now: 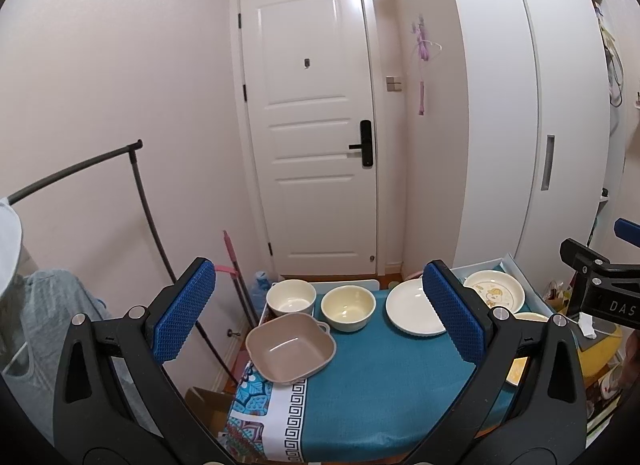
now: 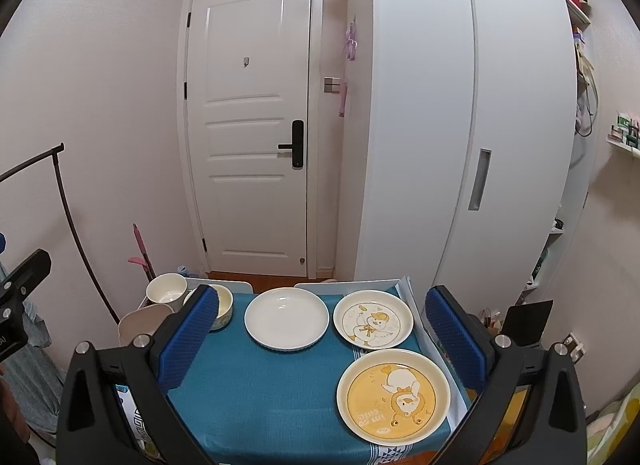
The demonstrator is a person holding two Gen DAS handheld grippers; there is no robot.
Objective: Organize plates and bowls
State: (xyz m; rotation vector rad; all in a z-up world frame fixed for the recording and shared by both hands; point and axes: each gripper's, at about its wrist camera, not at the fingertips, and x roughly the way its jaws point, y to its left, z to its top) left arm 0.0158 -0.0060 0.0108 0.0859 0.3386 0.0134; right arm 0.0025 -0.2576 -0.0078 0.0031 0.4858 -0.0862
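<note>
Left gripper (image 1: 320, 317): held above the near part of the table; jaws are spread wide, nothing is held between the blue pads (image 1: 185, 307).
Right gripper (image 2: 322, 339): held above the table on the right side; jaws are spread wide, nothing is gripped. Its black body is seen at the right edge of the left wrist view.
Table (image 1: 380, 393): covered by a teal cloth with a patterned white and blue border on the left edge.
Pink bowl (image 1: 291, 347): square, with small side handles; placed upright at the left edge of the cloth, nearest of the bowls.
White bowl (image 1: 291, 297): upright, at the far left corner, just behind the pink bowl.
Cream bowl (image 1: 348, 307): upright, just right of the white bowl, on the cloth.
White plate (image 2: 286, 319): flat on the cloth, far centre, between the cream bowl and the duck plate.
Duck plate (image 2: 373, 324): pale, with a cartoon duck; flat at the far right, just beside the white plate.
Yellow plate (image 2: 393, 396): yellow centre with a cartoon print; flat at the near right, just in front of the duck plate.
Surroundings: a white door (image 1: 308, 125) is seen behind the table, a white wardrobe (image 2: 460, 125) to its right, a black rack (image 1: 80, 169) to the left.
</note>
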